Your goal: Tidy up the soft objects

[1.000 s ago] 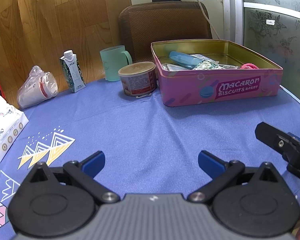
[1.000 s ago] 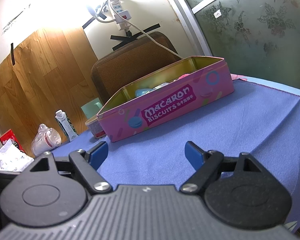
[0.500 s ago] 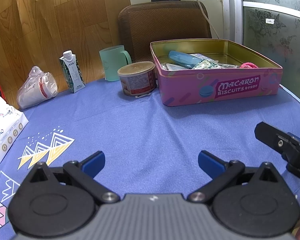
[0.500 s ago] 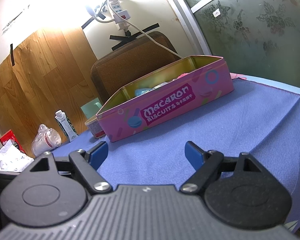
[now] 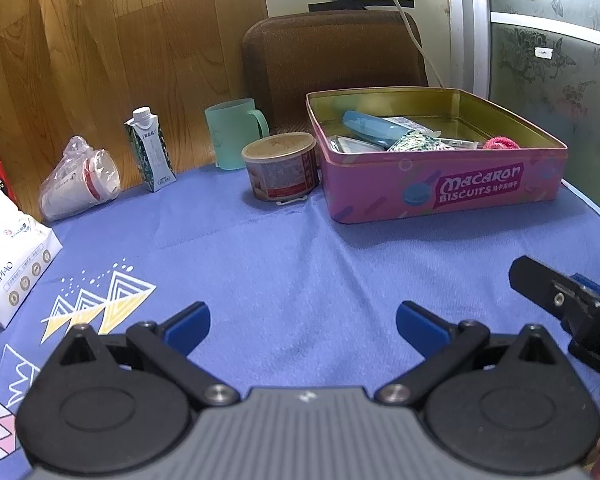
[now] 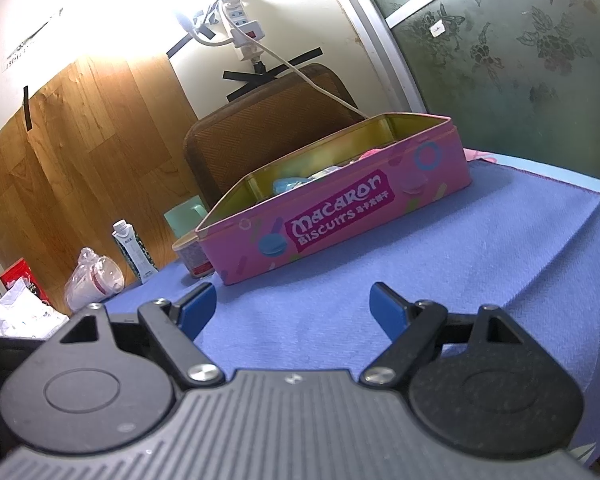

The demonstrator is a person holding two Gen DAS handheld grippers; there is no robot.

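A pink "Macaron Biscuits" tin stands open on the blue tablecloth at the far right. Inside lie a blue tube, a patterned packet, a pink hair tie and other small items. The tin shows in the right wrist view too. My left gripper is open and empty, low over the cloth well short of the tin. My right gripper is open and empty, also short of the tin; part of it shows at the right edge of the left wrist view.
Left of the tin stand a round can, a green mug, a small milk carton, bagged paper cups and a white tissue pack. A brown chair back rises behind the table.
Nothing has visibly changed apart from a very slight shift of both views; both grippers stay open and empty.
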